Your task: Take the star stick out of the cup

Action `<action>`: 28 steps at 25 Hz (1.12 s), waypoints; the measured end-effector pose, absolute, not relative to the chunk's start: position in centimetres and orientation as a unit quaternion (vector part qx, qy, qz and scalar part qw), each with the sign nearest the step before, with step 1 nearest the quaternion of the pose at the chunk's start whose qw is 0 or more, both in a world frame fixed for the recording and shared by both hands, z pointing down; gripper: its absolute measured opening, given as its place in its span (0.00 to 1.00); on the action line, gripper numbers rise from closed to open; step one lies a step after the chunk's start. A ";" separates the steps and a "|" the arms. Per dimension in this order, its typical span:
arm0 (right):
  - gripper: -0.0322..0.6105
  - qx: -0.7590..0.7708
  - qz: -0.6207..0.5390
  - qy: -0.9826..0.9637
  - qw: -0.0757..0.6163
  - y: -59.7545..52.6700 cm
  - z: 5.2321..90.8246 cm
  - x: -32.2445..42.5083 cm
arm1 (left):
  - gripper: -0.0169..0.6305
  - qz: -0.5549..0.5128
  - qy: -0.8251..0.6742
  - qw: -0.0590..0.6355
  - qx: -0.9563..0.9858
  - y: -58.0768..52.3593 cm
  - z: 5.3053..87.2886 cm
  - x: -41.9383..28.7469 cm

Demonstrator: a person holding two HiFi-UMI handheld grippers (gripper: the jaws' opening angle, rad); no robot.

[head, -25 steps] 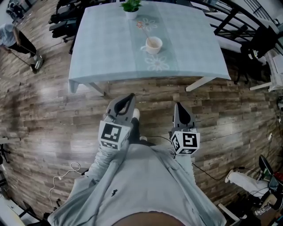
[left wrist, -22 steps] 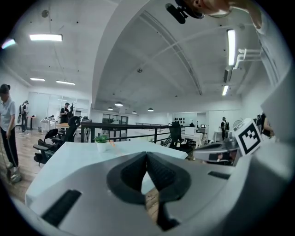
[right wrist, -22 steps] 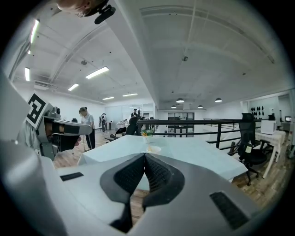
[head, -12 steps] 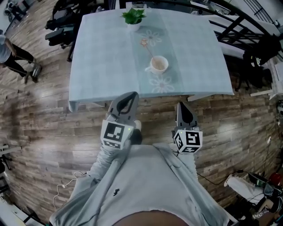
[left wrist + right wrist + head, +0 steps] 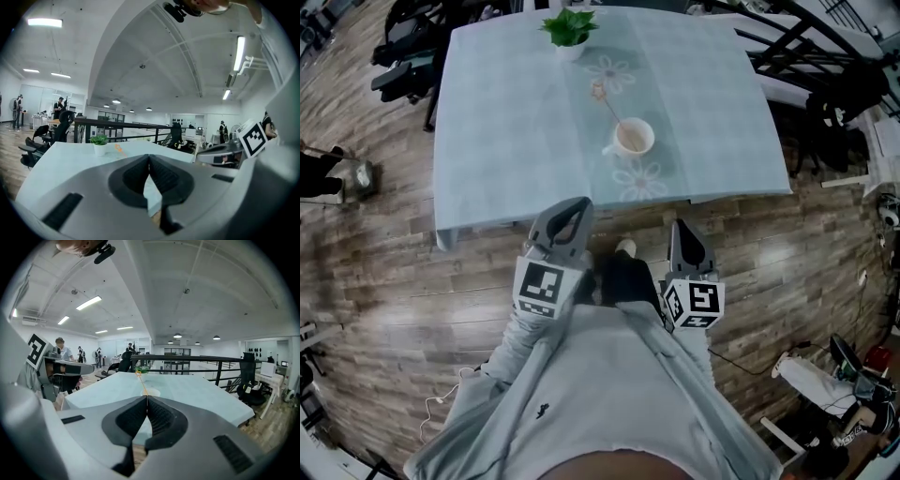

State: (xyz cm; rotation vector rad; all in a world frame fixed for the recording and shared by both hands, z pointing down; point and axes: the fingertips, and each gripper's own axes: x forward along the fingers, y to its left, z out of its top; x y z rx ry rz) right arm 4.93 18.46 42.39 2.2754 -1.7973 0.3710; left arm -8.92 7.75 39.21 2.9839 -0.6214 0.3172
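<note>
Pale table: star stick in cup leans away-left.

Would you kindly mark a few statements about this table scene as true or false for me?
1. The star stick stands in the cup. True.
2. The right gripper is shut on the star stick. False: its jaws are together with nothing between them, well away from the cup.
3. A potted plant sits on the table, beyond the cup. True.
4. The left gripper has its jaws wide apart. False: they are together and empty.
5. The cup lies tipped on its side. False: it stands upright on the table.
</note>
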 end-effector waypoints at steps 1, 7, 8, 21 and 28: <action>0.07 0.774 0.127 -0.611 0.111 18.2 42.4 5.1 | 0.06 0.104 -0.203 0.041 0.973 7.4 39.3 -8.8; 0.08 0.765 0.125 -0.622 0.112 15.1 42.4 6.2 | 0.06 0.107 -0.213 0.048 0.970 5.1 39.6 -7.9; 0.07 0.762 0.125 -0.625 0.112 14.5 42.4 6.5 | 0.06 0.107 -0.216 0.048 0.969 4.6 39.6 -7.5; 0.07 0.715 0.101 -0.681 0.118 3.0 40.5 14.2 | 0.06 0.096 -0.271 0.038 0.957 -4.9 37.4 0.1; 0.07 0.666 0.092 -0.732 0.112 -3.3 40.0 18.3 | 0.06 0.097 -0.331 0.036 0.938 -9.1 36.7 3.7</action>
